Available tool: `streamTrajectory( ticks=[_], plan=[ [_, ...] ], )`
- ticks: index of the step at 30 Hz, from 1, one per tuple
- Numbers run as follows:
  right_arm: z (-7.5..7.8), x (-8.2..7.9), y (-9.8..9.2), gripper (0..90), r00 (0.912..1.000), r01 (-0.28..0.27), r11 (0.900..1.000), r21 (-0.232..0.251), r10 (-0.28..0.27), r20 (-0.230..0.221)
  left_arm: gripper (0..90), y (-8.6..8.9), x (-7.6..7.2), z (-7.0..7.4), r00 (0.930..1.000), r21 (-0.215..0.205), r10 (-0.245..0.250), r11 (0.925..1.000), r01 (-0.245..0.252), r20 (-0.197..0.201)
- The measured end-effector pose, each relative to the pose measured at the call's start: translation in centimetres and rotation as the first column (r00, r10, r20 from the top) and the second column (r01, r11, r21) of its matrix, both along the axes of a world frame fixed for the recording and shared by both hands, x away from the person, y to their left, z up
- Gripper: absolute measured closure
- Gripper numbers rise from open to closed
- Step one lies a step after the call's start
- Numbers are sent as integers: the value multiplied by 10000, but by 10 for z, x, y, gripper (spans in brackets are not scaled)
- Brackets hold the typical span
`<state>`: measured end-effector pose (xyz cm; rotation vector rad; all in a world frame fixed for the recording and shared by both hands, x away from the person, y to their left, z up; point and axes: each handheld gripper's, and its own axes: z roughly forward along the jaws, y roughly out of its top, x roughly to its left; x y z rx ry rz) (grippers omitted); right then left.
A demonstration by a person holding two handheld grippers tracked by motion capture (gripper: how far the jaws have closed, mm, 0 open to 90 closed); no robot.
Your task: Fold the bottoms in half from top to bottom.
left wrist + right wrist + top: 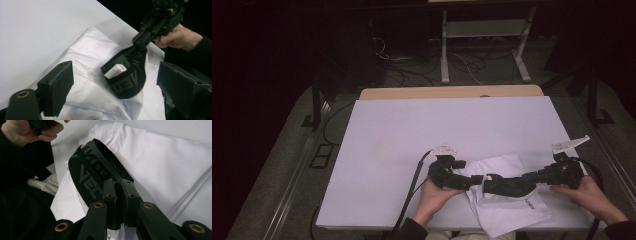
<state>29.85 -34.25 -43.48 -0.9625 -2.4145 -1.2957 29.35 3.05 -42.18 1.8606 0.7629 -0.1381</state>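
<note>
With the right gripper (117,202) pinching the black waistband (92,167) of the white garment (95,50), the left gripper (115,87), jaws spread just beside it, should regrip gently.

Black lettered waistband (92,173) lifted; white garment (507,200) crumpled beneath.

Your band (92,170) is black with dark grey lettering and a white tag; it lies over a white garment (95,50) on a white surface (452,125).
</note>
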Motion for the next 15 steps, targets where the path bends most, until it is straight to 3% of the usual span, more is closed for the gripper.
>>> streamTrajectory(
  ticks=[15],
  plan=[
    [-8, -23, -5, 806, 9969, -784, 9969, -86, 784, -29, 122, 17, 19, -1, 9959, -5, 899, 9959, -899, 105]
  ],
)
